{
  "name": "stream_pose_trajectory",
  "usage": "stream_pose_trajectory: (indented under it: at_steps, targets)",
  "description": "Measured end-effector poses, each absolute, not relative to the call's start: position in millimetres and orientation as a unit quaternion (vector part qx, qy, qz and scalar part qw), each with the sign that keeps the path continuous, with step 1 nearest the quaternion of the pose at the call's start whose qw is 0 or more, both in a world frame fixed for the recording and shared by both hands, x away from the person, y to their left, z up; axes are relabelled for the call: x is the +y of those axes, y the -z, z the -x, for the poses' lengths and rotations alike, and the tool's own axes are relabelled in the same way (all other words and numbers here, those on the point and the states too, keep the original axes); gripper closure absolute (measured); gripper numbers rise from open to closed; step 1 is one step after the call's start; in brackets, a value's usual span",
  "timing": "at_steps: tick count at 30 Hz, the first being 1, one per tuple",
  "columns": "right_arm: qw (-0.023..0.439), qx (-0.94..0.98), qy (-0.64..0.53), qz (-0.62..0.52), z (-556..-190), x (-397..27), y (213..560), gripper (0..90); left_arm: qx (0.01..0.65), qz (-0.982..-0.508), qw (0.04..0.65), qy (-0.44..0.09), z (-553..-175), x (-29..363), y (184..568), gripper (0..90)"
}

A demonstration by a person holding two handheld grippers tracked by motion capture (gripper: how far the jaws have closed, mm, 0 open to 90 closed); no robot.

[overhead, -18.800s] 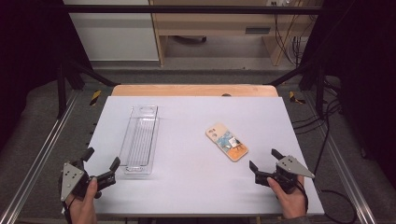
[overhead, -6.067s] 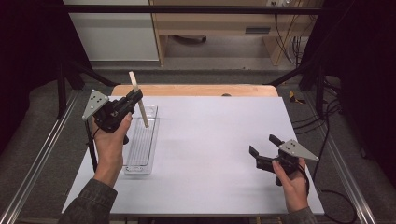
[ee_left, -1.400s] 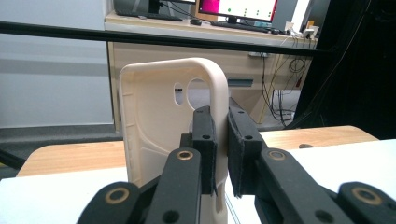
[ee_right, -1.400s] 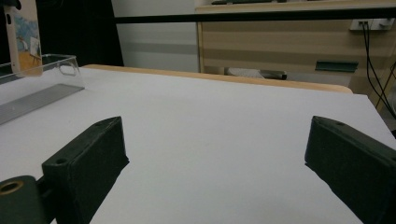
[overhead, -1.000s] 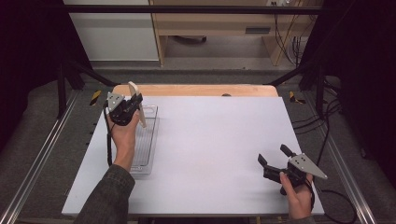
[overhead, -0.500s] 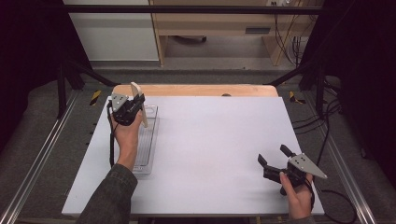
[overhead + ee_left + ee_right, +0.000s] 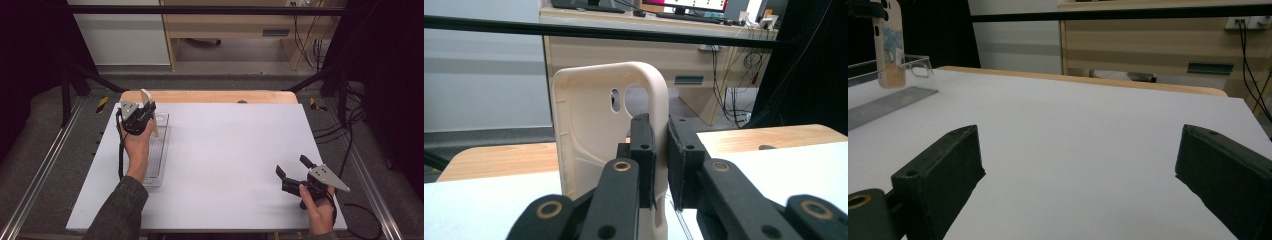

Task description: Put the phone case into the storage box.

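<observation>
1. The left gripper [image 7: 144,113] is held above the far end of the clear rectangular plastic tray [image 7: 156,159], which lies along the left side of the white table [image 7: 235,150].
2. Its jaws are clamped on the edge of the cream-coloured plastic phone case [image 7: 604,135]. In the left gripper view, the case stands upright with its hollow inner face towards the camera and its camera cut-outs at the top.
3. In the right gripper view, the case shows at far left, its printed back visible, hanging just over the tray.
4. The right gripper [image 7: 295,172] rests low at the near right corner of the table, well apart from the tray. Its jaws stand wide apart with nothing between them.
</observation>
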State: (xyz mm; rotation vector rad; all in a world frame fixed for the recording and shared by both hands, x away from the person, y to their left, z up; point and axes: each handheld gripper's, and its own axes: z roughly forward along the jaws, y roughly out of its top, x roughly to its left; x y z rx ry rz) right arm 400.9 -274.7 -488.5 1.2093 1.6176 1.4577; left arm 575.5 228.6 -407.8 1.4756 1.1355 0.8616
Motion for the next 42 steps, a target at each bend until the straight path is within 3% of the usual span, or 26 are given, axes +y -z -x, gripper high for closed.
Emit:
stream_pose_trajectory:
  at_steps: [42]
  targets:
    - [0.317, 0.62, -0.554, -0.456, -400.3, -271.2, 489.2, 5.0, 0.476, -0.62, 0.507, -0.363, -581.1, 228.0, 416.9, 81.8]
